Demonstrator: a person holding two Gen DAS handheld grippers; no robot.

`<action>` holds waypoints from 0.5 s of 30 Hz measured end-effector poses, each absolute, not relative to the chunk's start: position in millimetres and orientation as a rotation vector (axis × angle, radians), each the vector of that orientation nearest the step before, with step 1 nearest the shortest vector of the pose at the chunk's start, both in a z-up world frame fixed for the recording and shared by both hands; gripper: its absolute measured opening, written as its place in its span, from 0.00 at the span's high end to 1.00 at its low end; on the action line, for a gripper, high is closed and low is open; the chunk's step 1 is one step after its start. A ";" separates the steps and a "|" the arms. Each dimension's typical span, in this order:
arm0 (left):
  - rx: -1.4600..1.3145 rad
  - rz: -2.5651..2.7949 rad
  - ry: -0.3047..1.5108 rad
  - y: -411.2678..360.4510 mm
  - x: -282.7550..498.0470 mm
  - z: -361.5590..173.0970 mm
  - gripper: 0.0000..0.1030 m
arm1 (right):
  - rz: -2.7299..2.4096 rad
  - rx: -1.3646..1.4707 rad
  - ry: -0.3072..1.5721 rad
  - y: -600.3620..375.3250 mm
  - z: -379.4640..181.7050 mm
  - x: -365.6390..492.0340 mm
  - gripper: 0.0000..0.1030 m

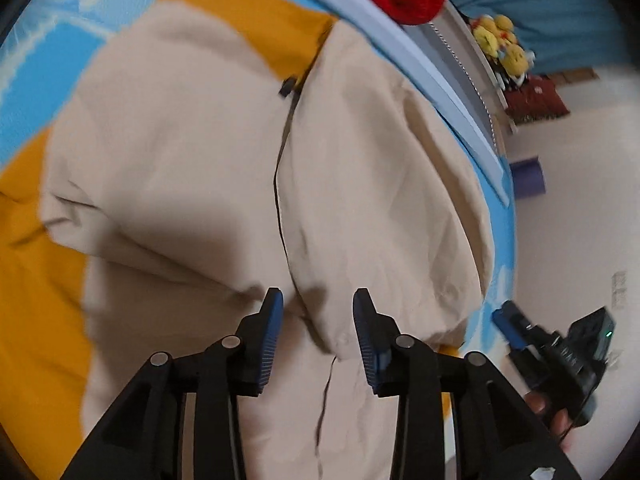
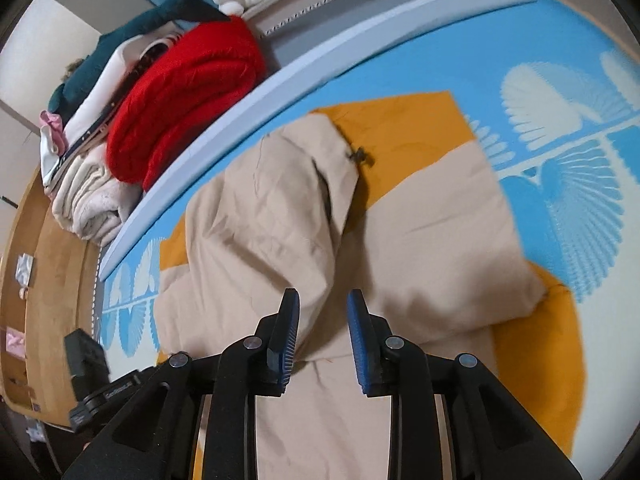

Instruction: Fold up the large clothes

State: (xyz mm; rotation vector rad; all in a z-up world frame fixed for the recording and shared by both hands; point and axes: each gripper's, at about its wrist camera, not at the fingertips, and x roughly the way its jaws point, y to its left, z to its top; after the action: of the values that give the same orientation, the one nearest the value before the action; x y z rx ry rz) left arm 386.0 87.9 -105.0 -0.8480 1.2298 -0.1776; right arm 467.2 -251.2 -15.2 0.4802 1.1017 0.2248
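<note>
A large beige jacket with orange panels [image 1: 180,168] lies spread on a blue and white patterned bed cover [image 1: 36,60]. A dark zipper line [image 1: 280,184] runs down its middle. One beige sleeve is folded over the body. My left gripper [image 1: 318,304] is open and empty just above the sleeve's cuff. The jacket also shows in the right wrist view [image 2: 420,240], with an orange panel [image 2: 400,132] near the collar. My right gripper [image 2: 322,304] is open and empty over the beige fabric. The right gripper also shows at the lower right of the left wrist view [image 1: 516,328].
A stack of folded clothes with a red sweater [image 2: 188,96] on top sits at the bed's far edge, beside a teal plush [image 2: 136,32]. Yellow plush toys [image 1: 500,44] sit on a ledge. A wooden floor [image 2: 52,280] lies beyond the bed.
</note>
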 end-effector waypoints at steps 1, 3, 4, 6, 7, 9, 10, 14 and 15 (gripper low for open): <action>-0.879 -0.178 1.232 89.1 388.7 -110.5 0.68 | 0.223 0.478 1.110 -247.6 -19.8 471.5 0.74; -0.977 -0.164 1.236 90.9 392.7 -128.6 0.68 | 0.226 0.479 1.127 -241.5 -27.2 478.9 0.74; -1.001 -0.161 1.234 95.1 393.2 -130.6 0.68 | 0.226 0.474 1.135 -238.5 -30.9 482.4 0.74; -1.049 -0.151 1.246 92.6 394.0 -143.2 0.68 | 0.214 0.456 1.143 -234.5 -36.2 487.0 0.74; -1.057 -0.155 1.253 93.3 394.7 -145.3 0.68 | 0.215 0.448 1.144 -232.2 -39.2 488.7 0.74; -1.072 -0.176 1.259 92.3 397.2 -148.4 0.72 | 0.225 0.446 1.132 -230.6 -40.8 490.4 0.93; -1.079 -0.182 1.254 93.8 398.2 -146.0 0.89 | 0.226 0.450 1.119 -231.0 -40.0 490.2 0.96; -1.085 -0.231 1.135 107.7 399.9 -106.2 0.99 | 0.331 0.609 1.004 -241.0 -19.3 485.5 0.98; -1.050 -0.248 1.083 110.2 400.5 -83.7 0.99 | 0.363 0.656 0.959 -243.6 -11.8 483.5 0.98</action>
State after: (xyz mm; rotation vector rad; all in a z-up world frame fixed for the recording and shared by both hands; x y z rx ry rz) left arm 400.5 110.2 -83.7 -1.0501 1.0834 -0.2475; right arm 483.5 -243.6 -11.8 0.6560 0.9593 0.3634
